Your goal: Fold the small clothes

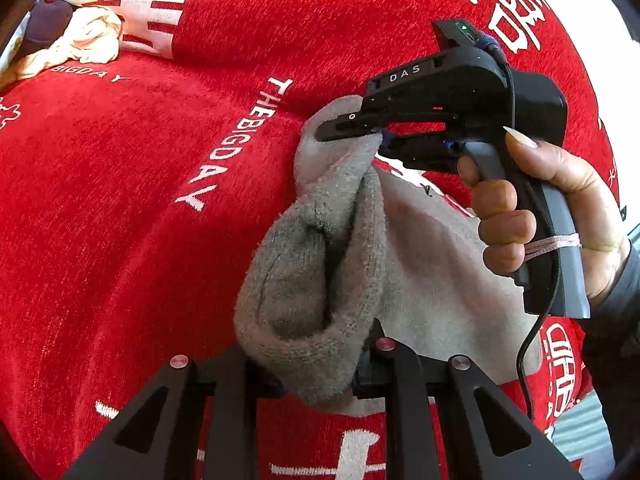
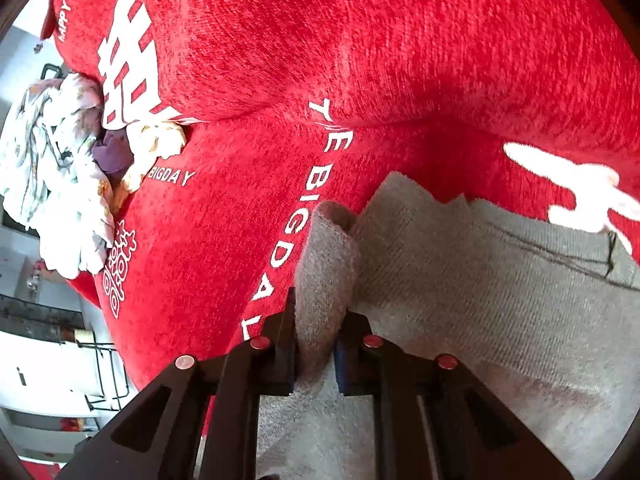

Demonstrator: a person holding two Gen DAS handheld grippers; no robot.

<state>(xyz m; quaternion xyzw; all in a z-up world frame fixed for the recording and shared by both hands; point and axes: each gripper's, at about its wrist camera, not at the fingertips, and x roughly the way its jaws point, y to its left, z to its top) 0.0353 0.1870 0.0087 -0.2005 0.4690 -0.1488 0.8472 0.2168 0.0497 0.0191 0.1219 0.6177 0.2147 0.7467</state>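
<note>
Both claws pinching a grey garment over a red blanket

The red blanket [image 1: 140, 200] with white lettering covers everything underneath. On it lies the grey garment [image 1: 320, 264], one bunched edge lifted between the two claws. A heap of pale clothes [image 2: 60, 184] sits at the blanket's far left edge. The right claw [image 1: 376, 136], held in a hand [image 1: 560, 216], is clenched on the garment's upper fold; the left claw [image 1: 316, 376] grips the lower bunch tight.

A red plush cover [image 2: 400, 40] with white lettering spreads over the furniture; pale floor [image 2: 44, 364] and a black wire rack [image 2: 108, 372] beside it
</note>
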